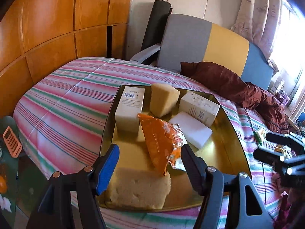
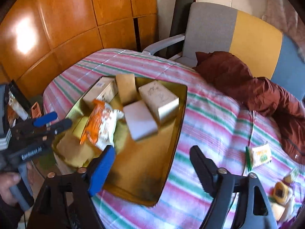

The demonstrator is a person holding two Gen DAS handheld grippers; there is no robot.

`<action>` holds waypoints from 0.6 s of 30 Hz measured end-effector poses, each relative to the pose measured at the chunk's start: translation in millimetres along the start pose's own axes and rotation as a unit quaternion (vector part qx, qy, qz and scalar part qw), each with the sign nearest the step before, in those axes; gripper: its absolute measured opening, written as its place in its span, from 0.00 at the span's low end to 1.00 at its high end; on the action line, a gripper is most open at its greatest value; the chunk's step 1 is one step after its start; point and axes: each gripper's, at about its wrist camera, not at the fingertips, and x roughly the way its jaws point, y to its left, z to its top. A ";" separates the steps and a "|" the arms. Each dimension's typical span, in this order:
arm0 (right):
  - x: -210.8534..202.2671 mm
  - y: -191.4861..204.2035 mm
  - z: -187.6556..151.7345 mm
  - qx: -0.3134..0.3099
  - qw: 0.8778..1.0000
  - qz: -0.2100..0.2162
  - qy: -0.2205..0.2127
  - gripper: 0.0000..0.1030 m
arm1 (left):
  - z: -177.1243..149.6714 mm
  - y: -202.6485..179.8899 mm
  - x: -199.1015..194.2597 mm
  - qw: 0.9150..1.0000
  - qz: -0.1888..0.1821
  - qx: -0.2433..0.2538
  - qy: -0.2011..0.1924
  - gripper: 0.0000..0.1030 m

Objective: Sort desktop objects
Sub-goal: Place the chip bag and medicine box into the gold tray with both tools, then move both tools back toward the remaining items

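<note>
A gold tray (image 1: 219,148) (image 2: 144,173) lies on the striped bed. It holds two beige boxes (image 1: 129,110) (image 1: 200,106), two yellow sponges (image 1: 164,99) (image 1: 139,189), a white foam block (image 1: 192,131) (image 2: 140,121) and an orange snack bag (image 1: 164,145) (image 2: 101,127). My left gripper (image 1: 150,166) (image 2: 55,120) is open, its jaws on either side of the orange bag's near end, above the near sponge. My right gripper (image 2: 152,168) (image 1: 266,145) is open and empty, over the tray's right edge.
A green and white packet (image 2: 261,154) (image 1: 260,133) and small snack items (image 2: 282,190) lie on the striped quilt (image 2: 209,118) right of the tray. A brown jacket (image 2: 257,87) lies at the far right. A chair (image 1: 190,43) stands behind the bed.
</note>
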 end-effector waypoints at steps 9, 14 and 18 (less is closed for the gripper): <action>-16.1 21.3 -31.4 -0.022 1.000 -0.018 -0.009 0.83 | -7.3 -15.8 -30.1 0.999 0.015 0.020 -0.027 0.66; -20.2 28.7 -42.7 -0.031 0.999 -0.021 -0.013 0.83 | -10.1 -21.9 -42.3 0.999 0.014 0.027 -0.036 0.66; -26.6 26.7 -50.3 -0.026 0.999 -0.019 -0.025 0.83 | -12.0 -26.2 -46.6 0.998 0.022 0.035 -0.039 0.66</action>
